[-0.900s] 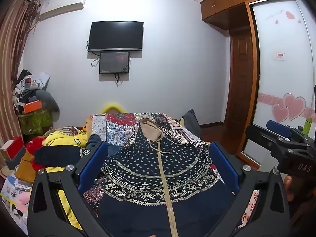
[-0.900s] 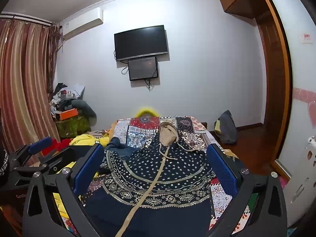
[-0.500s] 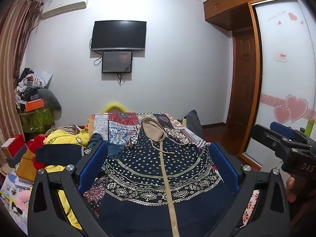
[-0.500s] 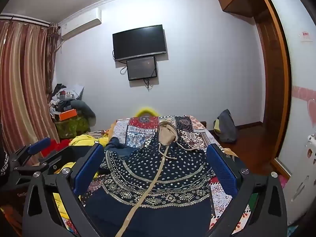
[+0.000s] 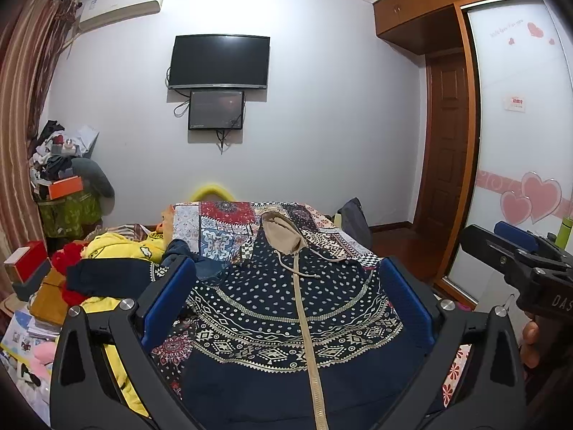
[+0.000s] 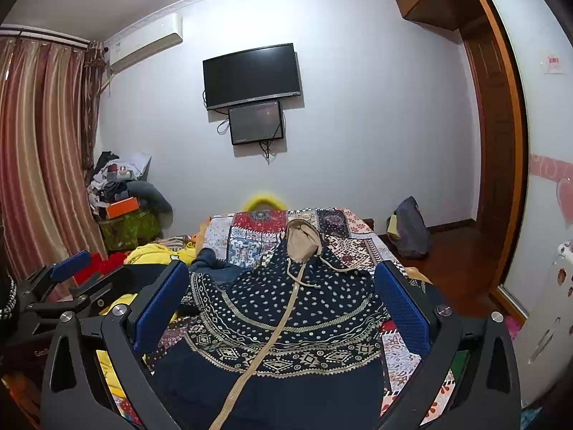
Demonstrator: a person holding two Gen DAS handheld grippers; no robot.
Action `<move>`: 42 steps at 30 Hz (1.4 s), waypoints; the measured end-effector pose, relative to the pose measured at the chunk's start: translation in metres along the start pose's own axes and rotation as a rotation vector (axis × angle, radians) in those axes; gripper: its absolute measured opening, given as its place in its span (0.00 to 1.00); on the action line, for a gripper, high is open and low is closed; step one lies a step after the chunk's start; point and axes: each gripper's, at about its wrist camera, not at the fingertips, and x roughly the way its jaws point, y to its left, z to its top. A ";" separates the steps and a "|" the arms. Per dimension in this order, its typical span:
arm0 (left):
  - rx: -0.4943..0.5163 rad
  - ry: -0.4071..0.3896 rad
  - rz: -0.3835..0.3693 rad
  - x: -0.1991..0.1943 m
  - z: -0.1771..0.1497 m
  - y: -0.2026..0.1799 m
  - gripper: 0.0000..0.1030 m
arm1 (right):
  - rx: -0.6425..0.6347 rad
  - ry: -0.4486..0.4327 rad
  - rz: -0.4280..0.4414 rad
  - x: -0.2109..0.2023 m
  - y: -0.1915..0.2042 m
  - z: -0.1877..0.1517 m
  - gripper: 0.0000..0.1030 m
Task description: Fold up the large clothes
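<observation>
A navy patterned hooded garment (image 5: 286,308) with a tan zip and tan hood lining (image 5: 283,233) lies spread flat on the bed, hood at the far end. It also shows in the right wrist view (image 6: 283,315). My left gripper (image 5: 286,286) is open and empty above the garment's near part. My right gripper (image 6: 283,286) is open and empty above it too. The right gripper also shows at the right edge of the left wrist view (image 5: 519,265), and the left gripper at the left edge of the right wrist view (image 6: 68,276).
A patchwork quilt (image 5: 222,225) covers the bed. A pile of yellow, navy and red clothes (image 5: 107,261) lies left of the garment. Boxes and clutter (image 5: 61,186) stand by the curtain. A dark bag (image 6: 408,229) sits on the floor at right, near the wardrobe (image 5: 515,143).
Both views have shifted slightly; the left gripper's view has tilted up a little. The garment has not moved and both grippers stay open.
</observation>
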 end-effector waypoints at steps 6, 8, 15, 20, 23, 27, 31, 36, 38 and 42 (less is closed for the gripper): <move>-0.005 0.008 -0.005 0.002 0.000 0.000 1.00 | -0.003 0.002 -0.001 0.000 0.001 0.001 1.00; -0.004 0.008 -0.004 0.003 -0.001 0.000 1.00 | -0.003 0.002 0.000 0.001 0.002 0.001 1.00; -0.014 0.008 -0.021 0.001 0.002 0.003 1.00 | -0.003 0.005 -0.001 0.002 0.003 0.001 1.00; -0.023 0.006 -0.020 0.000 0.002 0.006 1.00 | -0.005 0.005 -0.005 0.002 0.004 0.001 1.00; -0.029 0.006 -0.017 0.000 0.002 0.007 1.00 | -0.004 0.004 -0.004 0.002 0.003 0.001 1.00; -0.037 0.009 -0.016 0.001 0.002 0.009 1.00 | -0.006 0.003 0.000 0.003 0.004 0.002 1.00; -0.035 0.009 -0.013 0.001 0.001 0.010 1.00 | -0.010 0.002 0.000 0.004 0.003 0.001 1.00; -0.030 0.009 -0.011 0.002 0.001 0.009 1.00 | -0.011 0.002 0.000 0.004 0.004 0.000 1.00; -0.030 0.010 -0.012 0.002 0.001 0.010 1.00 | -0.015 0.001 -0.002 0.004 0.005 0.000 1.00; -0.032 0.014 -0.017 0.003 0.001 0.010 1.00 | -0.019 0.001 -0.004 0.005 0.006 0.001 1.00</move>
